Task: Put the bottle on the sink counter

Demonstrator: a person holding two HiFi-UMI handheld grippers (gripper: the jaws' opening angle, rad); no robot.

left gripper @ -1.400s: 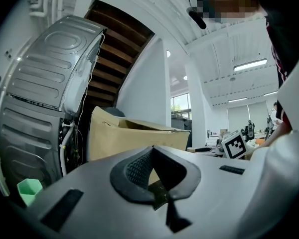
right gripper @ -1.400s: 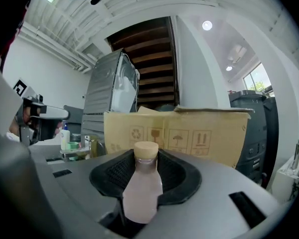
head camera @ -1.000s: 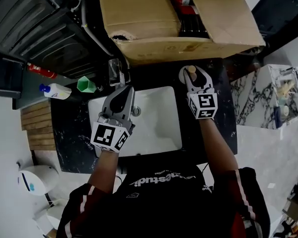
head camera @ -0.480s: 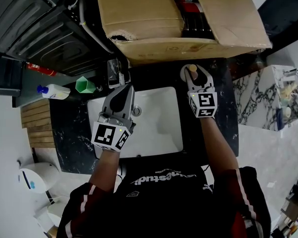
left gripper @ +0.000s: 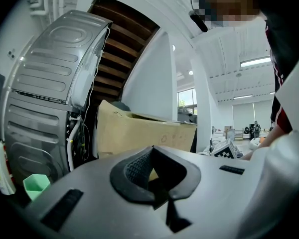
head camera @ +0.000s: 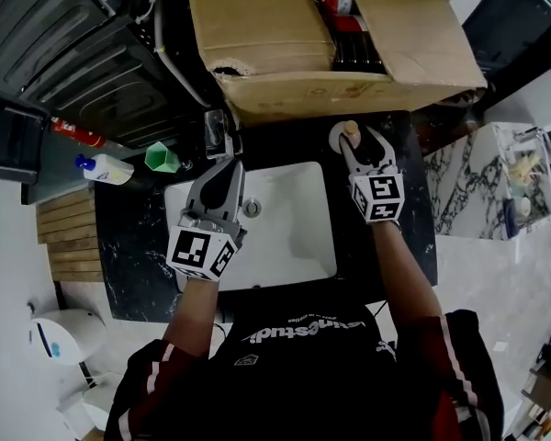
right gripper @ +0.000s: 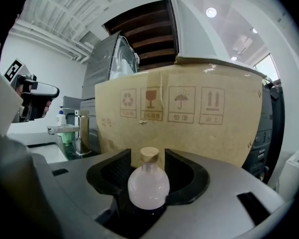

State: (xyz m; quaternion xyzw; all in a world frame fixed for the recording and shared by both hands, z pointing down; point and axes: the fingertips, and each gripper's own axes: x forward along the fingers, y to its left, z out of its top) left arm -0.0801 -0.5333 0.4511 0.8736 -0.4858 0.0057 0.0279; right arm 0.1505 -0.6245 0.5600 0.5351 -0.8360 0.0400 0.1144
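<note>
A small round flask-shaped bottle with a cork stopper stands on the black marble sink counter, just right of the white sink basin. In the right gripper view the bottle sits upright between the pads. My right gripper surrounds it, and its jaws are opening, spread a little wider than the bottle. My left gripper hovers over the basin's left part with its jaws together and nothing in them.
A large cardboard box stands right behind the bottle. A faucet and a green cup are at the basin's back left, a white pump bottle further left. A washing machine stands behind.
The right gripper's jaws have spread wider around the bottle, which stays standing on the counter. The left gripper has hardly moved.
</note>
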